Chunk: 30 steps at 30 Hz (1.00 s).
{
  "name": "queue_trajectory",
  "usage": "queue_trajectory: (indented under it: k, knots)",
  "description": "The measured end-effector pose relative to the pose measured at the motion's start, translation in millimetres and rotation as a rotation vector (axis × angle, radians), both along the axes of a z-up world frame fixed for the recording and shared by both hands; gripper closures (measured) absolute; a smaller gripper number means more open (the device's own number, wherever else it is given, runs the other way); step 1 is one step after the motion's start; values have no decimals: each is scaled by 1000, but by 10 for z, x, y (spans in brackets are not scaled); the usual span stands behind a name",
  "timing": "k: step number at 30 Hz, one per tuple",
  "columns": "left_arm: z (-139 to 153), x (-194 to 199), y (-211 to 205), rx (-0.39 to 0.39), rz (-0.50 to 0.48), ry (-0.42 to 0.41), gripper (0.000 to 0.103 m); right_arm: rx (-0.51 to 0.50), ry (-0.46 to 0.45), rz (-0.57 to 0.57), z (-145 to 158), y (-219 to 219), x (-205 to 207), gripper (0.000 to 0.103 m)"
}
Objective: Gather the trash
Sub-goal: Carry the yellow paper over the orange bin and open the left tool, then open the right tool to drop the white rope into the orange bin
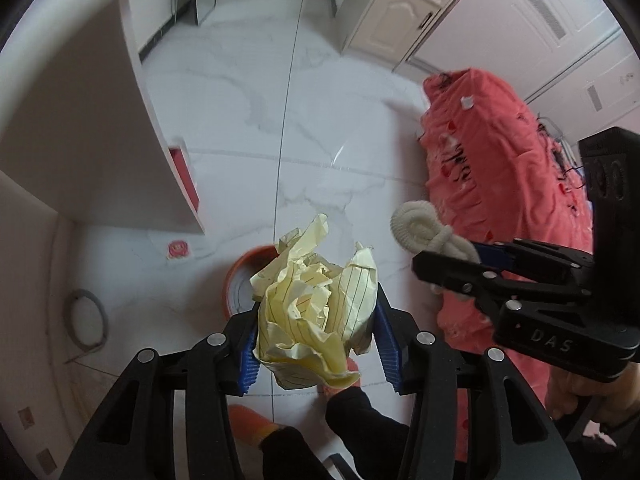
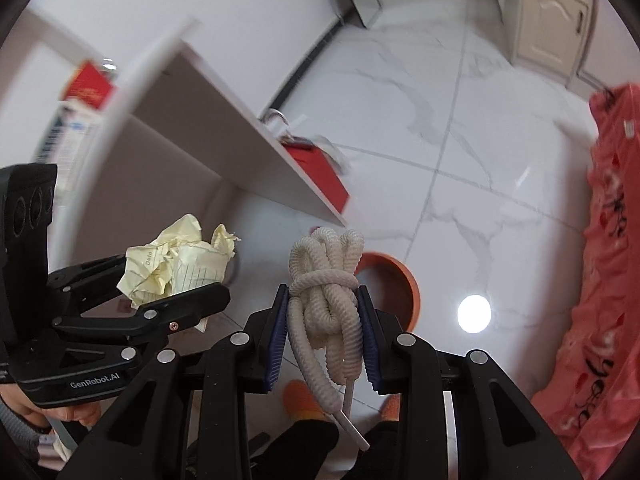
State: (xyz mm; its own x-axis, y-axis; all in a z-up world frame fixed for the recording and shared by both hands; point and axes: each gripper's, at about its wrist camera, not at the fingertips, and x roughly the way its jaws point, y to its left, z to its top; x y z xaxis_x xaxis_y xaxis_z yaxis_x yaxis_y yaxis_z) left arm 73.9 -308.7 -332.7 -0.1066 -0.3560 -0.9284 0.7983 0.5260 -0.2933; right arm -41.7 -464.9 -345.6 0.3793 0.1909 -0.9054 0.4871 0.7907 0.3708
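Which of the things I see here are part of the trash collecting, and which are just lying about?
Part of the job:
- crumpled yellow paper, clamped in the left gripper
- knotted white cord, clamped in the right gripper
- orange bin on the floor below

Just lying about:
- pink cloth
- red box under the shelf
- small pink sticker on the floor

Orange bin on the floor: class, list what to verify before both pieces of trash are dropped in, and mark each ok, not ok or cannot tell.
1. Left tongs grip the crumpled yellow paper: ok.
2. Right tongs grip the knotted white cord: ok.
3. Orange bin open on top: ok.
4. Paper directly above the bin: cannot tell.
5. Cord directly above the bin: cannot tell.
6. Pink cloth clear of the bin: ok.
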Motion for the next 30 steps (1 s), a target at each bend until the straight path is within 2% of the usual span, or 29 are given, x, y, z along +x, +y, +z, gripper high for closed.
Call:
queue_trajectory:
  k: [1,5,7,9,11,15,24,30]
  knots:
    - [-157,13,-36,8,1,13,53,2,13,-7,-116,-27,-7,70]
    - [-389,-27,-124,33,-18,37,50,7,42,-14,-423,-68,-20,70]
    - [-498,-32,-155,48,-27,46,43,23,56,-21,-555,-71,-19,70]
    - [-538,-40,-148,52,-33,44,41,21,64,-16,-615,-53,-13,70]
    - [-586,-30,-158,59,-33,34,34,19,71,-12,-648,-28,-11,70]
    - [-648,3,-120,78,-24,47,25,21,77,-8,-660,-21,-16,70]
    - [-621,63,-57,54,-6,38,24,23,77,3,-663,-20,24,70]
    - [-638,80,30,77,12,31,24,32,86,33,-757,78,144,67]
